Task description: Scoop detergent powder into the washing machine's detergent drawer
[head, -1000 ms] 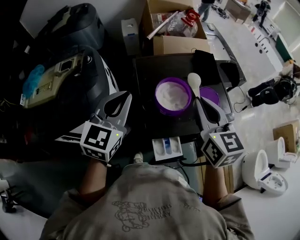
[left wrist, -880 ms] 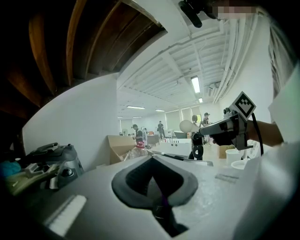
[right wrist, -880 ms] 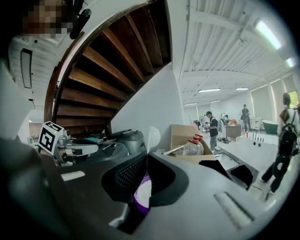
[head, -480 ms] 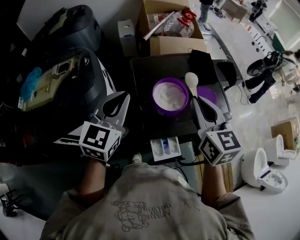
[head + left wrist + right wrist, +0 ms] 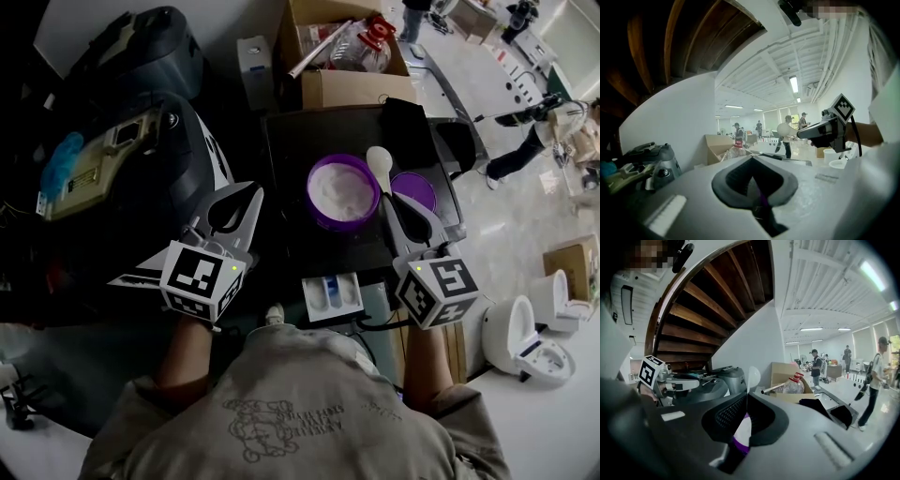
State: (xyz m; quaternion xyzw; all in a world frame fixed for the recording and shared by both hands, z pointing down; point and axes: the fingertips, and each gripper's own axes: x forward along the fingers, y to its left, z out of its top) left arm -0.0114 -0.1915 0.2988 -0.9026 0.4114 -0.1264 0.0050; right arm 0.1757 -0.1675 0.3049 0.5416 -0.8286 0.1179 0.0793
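Right gripper [image 5: 397,204] was clamped on the handle of the spoon [image 5: 380,159]. The spoon's long axis ran away from the person, bowl just off the right rim of the powder tub [image 5: 312,194]. Detergent drawer [image 5: 347,296] lay on the tub's near side, nearer the right gripper. Left gripper [image 5: 232,208] was closed, empty, well left of the tub. Count: one spoon, one tub, one lid [image 5: 418,190], one drawer.
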